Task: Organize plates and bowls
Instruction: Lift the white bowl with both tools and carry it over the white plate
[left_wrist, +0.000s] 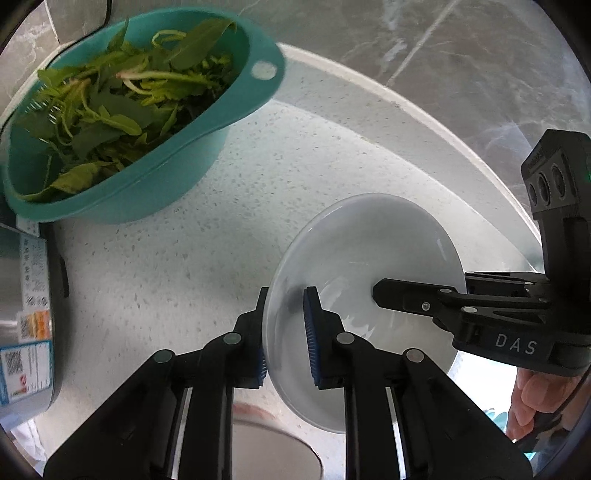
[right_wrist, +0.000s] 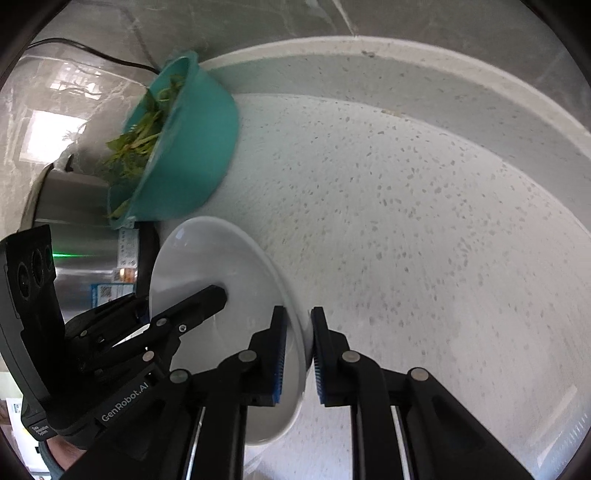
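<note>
Pale speckled stone countertop (right_wrist: 424, 206) under me, with a raised curved lip along its far edge and grey veined marble wall (left_wrist: 461, 48) behind it. Daylight glare on the wall at the left of my right view. My left gripper (left_wrist: 285, 334) is nearly closed, pinching the rim of a white bowl (left_wrist: 369, 251): one blue pad sits outside the wall, the other inside, both pressed to it. My right gripper (right_wrist: 298, 354) has the opposite rim of the same bowl (right_wrist: 221, 258) clamped the same way, one pad inside and one outside, jaws close together. Bowl is tilted in both views; I cannot tell whether its base touches the counter. Its inside is empty and glossy. In the left view the right gripper's black body comes in from the right, one finger reaching into the bowl, and a person's fingers (left_wrist: 532, 402) show beneath it. In the right view the left gripper's body enters from the lower left. Well apart from the bowl, toward the back left, a teal colander (left_wrist: 155, 177) sits on the counter, heaped with green leafy vegetables (left_wrist: 110, 103). Just beside it stands a stainless steel appliance (right_wrist: 74, 229) with printed labels on its side; a black cord (right_wrist: 99, 55) runs along the wall behind.
</note>
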